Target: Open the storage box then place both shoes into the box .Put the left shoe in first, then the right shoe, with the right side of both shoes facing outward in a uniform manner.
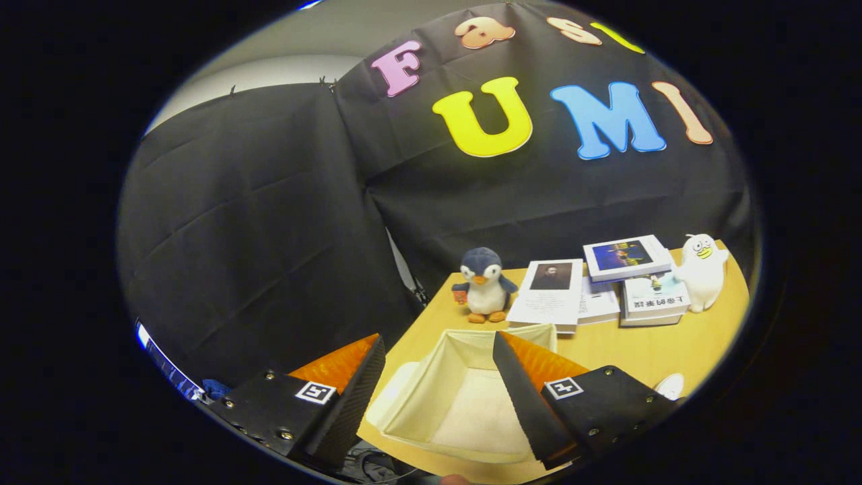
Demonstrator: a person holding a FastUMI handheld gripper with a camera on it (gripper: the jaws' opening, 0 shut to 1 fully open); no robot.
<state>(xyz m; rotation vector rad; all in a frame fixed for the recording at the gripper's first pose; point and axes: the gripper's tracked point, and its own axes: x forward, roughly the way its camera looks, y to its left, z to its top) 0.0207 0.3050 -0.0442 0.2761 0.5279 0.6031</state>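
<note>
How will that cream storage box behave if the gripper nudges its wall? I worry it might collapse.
The storage box, lying open between the spread fingers of the gripper, looks like soft fabric: its walls sag, so they would likely fold. It seems light and may slide on the smooth table.

Dim booth, soft light from above on the tabletop (626,350); fisheye bends the edges, gripper (438,384) fingers spread, sharp

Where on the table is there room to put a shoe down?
Bare wood lies between the open storage box and the books, running under the white plush. The back by the penguin is crowded. The gripper hovers open over the box.
</note>
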